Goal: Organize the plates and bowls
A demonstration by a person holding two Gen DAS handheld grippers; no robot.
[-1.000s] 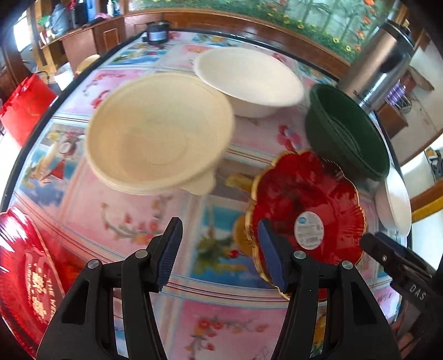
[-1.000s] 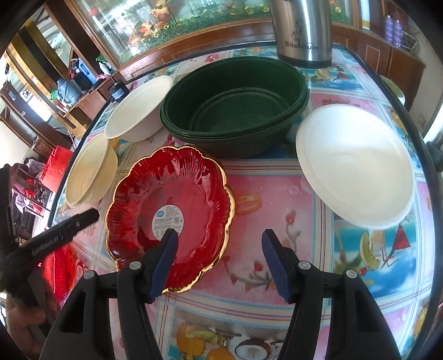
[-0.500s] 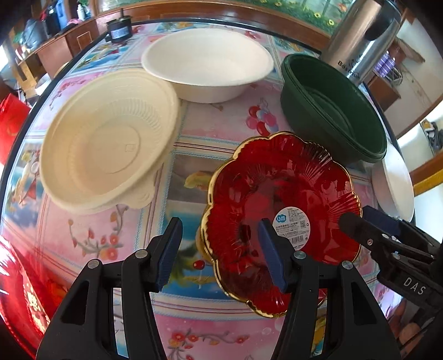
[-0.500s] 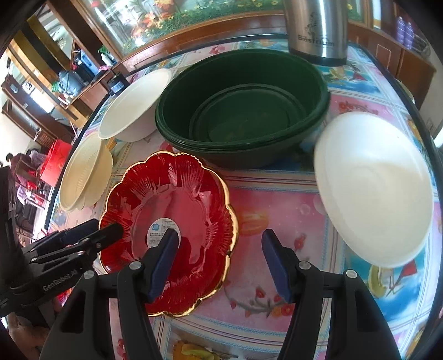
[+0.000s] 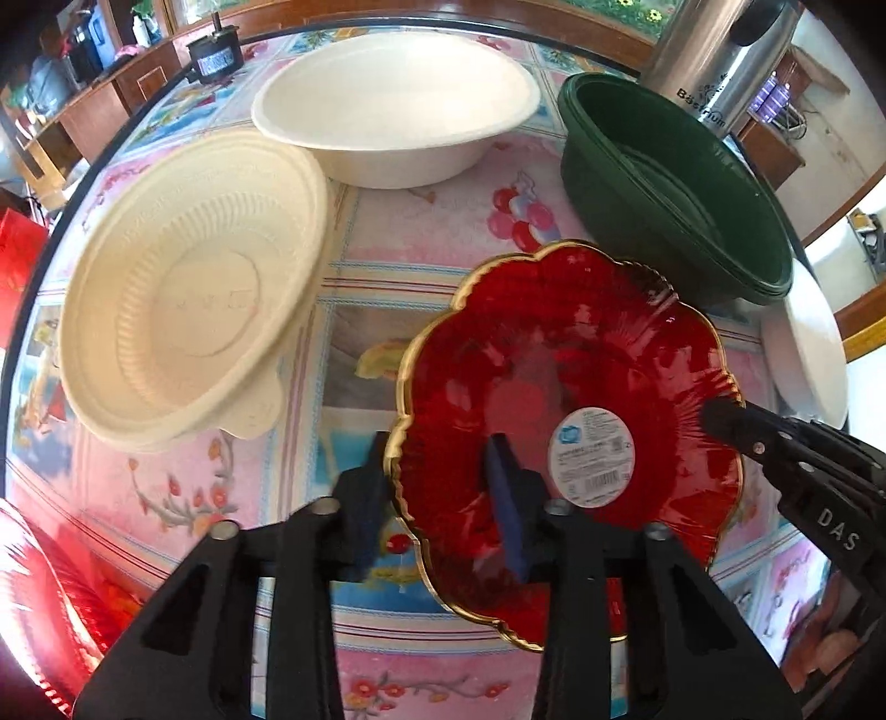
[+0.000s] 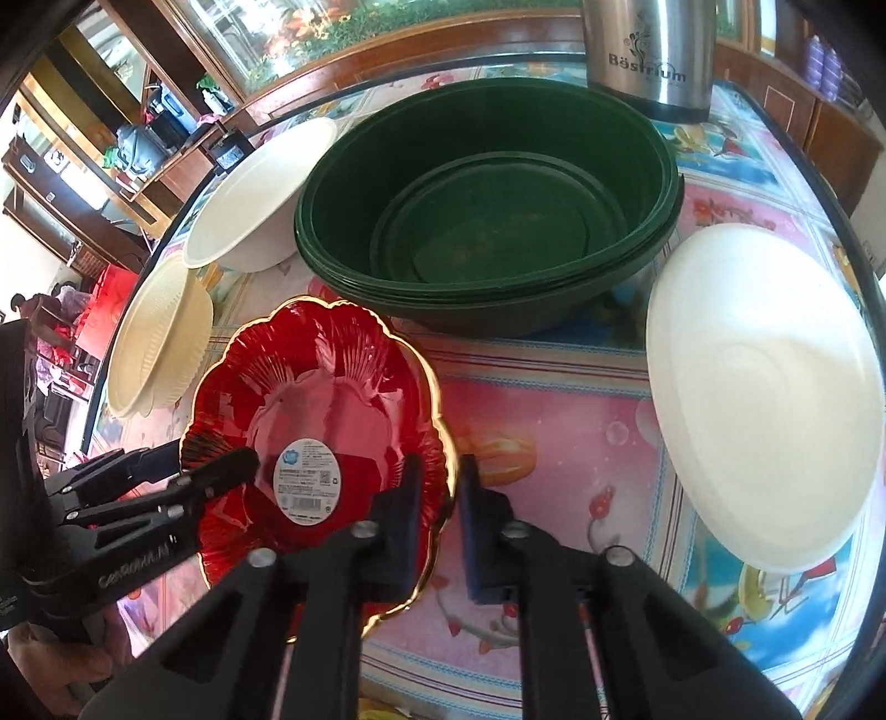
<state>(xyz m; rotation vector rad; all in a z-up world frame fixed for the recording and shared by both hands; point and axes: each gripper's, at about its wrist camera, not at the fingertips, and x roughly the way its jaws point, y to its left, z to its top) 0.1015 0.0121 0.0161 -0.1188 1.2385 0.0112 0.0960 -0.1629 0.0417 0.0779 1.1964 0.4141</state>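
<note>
A red scalloped plate with a gold rim and a white sticker [image 5: 570,399] [image 6: 310,410] sits tilted on the table. My left gripper [image 5: 443,465] has its jaws either side of the plate's left rim, one finger inside the plate, still a little apart. My right gripper [image 6: 443,487] is closed on the plate's right rim. Nested dark green bowls [image 5: 670,183] [image 6: 493,221] stand behind it. A cream ribbed bowl stack [image 5: 188,288] [image 6: 155,332] and a white bowl [image 5: 398,122] [image 6: 260,194] lie to the left. A white plate [image 6: 769,399] lies to the right.
A steel thermos [image 6: 648,55] [image 5: 714,61] stands behind the green bowls. A red foil packet [image 5: 39,598] lies at the table's near left edge. A small dark jar [image 5: 213,52] stands at the far edge. The round table has a flowered cloth [image 5: 432,232].
Both grippers moved in onto the red plate from opposite sides. The right gripper went from open to closed on the rim. The left jaws narrowed around the other rim.
</note>
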